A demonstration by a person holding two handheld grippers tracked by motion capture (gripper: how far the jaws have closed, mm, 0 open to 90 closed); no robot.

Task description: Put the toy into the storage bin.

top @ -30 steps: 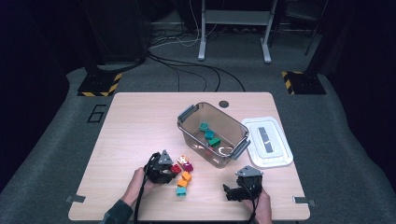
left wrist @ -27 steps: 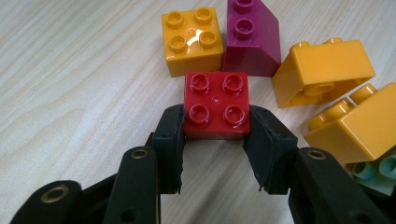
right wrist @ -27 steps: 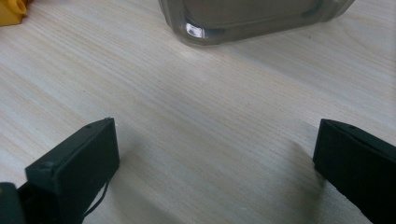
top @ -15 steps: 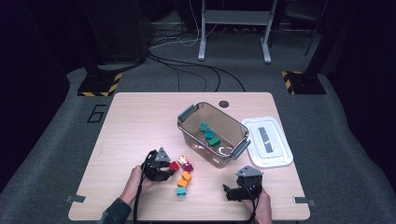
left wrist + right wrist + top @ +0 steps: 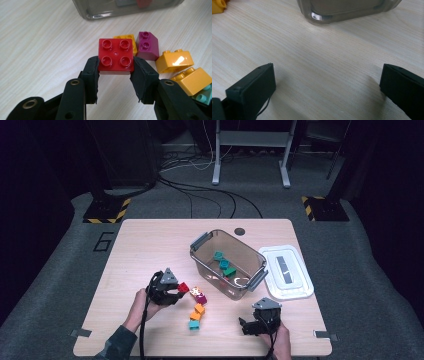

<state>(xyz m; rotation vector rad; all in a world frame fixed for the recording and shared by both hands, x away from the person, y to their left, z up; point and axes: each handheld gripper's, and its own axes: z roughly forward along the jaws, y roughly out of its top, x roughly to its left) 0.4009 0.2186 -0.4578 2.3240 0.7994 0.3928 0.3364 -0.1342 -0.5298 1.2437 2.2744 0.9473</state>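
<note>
My left gripper (image 5: 115, 68) (image 5: 178, 291) is shut on a red four-stud brick (image 5: 116, 56) (image 5: 183, 287), held a little above the table. Beyond it lie a purple brick (image 5: 148, 45) (image 5: 201, 298), orange bricks (image 5: 174, 60) (image 5: 197, 312) and a teal brick (image 5: 193, 324). A clear plastic bin (image 5: 201, 258) stands past them with teal and green bricks (image 5: 223, 265) inside. My right gripper (image 5: 327, 82) (image 5: 246, 327) rests open near the table's front edge, nothing between its jaws, with the bin's corner (image 5: 317, 16) ahead of it.
A white lid (image 5: 285, 271) lies flat right of the bin. A dark round hole (image 5: 239, 231) marks the table's far edge. Bare wood spreads over the table's left half and front middle.
The left gripper has risen with the red brick, lifting it off the pile of bricks. The right gripper has stayed put.
</note>
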